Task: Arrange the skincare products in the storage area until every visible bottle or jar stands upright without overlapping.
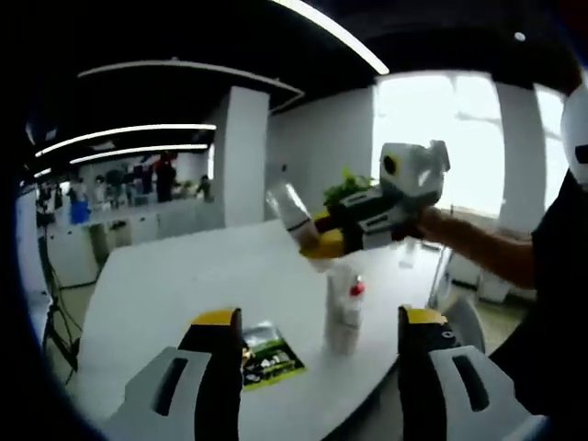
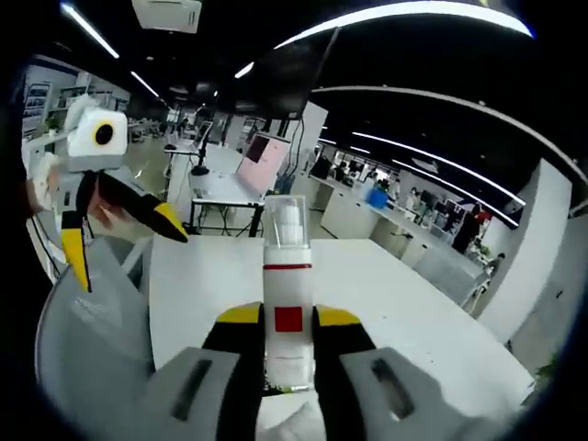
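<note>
My right gripper (image 2: 288,317) is shut on a white bottle (image 2: 287,248) with a clear cap, a red band and a red square, held above the white table (image 2: 395,294). In the left gripper view the same gripper (image 1: 323,237) comes in from the right, and its bottle (image 1: 289,211) tilts up to the left. My left gripper (image 1: 319,317) is open over the table (image 1: 184,276) with nothing between its jaws. Ahead of it a white bottle (image 1: 342,317) with a red top stands upright. A green packet (image 1: 268,356) lies flat beside the left jaw. The left gripper (image 2: 124,243) hangs open at the upper left.
The person's arm (image 1: 478,243) and dark-clothed body (image 1: 556,303) are on the right side of the table. A chair (image 1: 464,322) stands at the table's near right edge. Other desks (image 2: 220,188) and a counter (image 1: 138,225) lie further back in the office.
</note>
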A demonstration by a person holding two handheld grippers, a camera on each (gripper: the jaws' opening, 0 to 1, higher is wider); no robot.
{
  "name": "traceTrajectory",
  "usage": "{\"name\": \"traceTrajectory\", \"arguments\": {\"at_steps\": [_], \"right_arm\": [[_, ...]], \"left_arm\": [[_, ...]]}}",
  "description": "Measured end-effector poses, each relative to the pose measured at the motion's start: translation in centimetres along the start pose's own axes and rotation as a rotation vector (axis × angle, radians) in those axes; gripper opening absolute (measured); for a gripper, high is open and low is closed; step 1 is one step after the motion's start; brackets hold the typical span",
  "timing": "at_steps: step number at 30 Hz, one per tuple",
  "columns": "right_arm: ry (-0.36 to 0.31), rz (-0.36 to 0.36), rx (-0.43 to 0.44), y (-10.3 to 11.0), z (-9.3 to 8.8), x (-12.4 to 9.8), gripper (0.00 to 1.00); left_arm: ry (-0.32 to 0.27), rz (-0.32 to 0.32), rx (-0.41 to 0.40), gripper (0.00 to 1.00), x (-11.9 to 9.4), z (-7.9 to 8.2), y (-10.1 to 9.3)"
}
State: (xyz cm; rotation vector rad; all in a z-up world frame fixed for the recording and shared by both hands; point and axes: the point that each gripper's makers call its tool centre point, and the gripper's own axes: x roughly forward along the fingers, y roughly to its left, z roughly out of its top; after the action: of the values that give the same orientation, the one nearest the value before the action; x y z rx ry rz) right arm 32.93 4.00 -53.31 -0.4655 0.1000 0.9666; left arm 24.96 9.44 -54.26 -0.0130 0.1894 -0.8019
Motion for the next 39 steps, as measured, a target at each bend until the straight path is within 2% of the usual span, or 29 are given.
{"name": "traceTrajectory", "arguments": {"at_steps": [5,8,14,18,21,24,29,34,35,37,39], "right_arm": [[-0.011,0.031,0.039,2.1,-0.5,-0.8,0.18],[0.005,0.03,0.033,3.0,-1.1,-1.1,0.18],[0.001,0.02,0.027,4.2,-1.4,-1.6,0.18],[0.003,0.005,0.019,4.9,-1.7,-1.7,0.18],[-0.004,-0.024,0.021,5.2,-1.9,-1.7,0.18],[-0.026,-0.039,0.037,5.7,-1.9,-2.0,0.18],[-0.021,-0.08,0.039,5.7,-2.6,-2.0,0.18],[-0.039,-0.109,0.081,5.4,-2.6,-2.2,0.18],[-0.034,-0.119,0.1,5.3,-2.8,-2.3,0.18],[-0.035,-0.128,0.108,5.2,-3.0,-2.2,0.18],[-0.033,-0.135,0.132,5.2,-3.2,-2.2,0.19]], "left_arm": [[-0.13,-0.009,-0.083,0.48,0.9,2.2,-0.4],[-0.158,-0.007,-0.094,0.44,2.1,2.8,-0.4],[-0.14,-0.048,-0.126,0.43,5.2,2.7,-1.7],[-0.152,-0.062,-0.178,0.42,6.3,2.7,-2.4],[-0.148,-0.035,-0.215,0.39,7.3,2.0,-2.3],[-0.132,0.007,-0.234,0.36,7.9,1.1,-1.7],[-0.138,0.039,-0.263,0.33,7.9,0.7,-1.3],[-0.136,0.033,-0.305,0.27,8.1,0.3,-1.5],[-0.135,0.008,-0.345,0.24,8.3,0.1,-2.0],[-0.134,0.01,-0.334,0.2,8.5,0.0,-2.2],[-0.129,0.015,-0.323,0.2,8.7,-0.2,-2.3]]}}
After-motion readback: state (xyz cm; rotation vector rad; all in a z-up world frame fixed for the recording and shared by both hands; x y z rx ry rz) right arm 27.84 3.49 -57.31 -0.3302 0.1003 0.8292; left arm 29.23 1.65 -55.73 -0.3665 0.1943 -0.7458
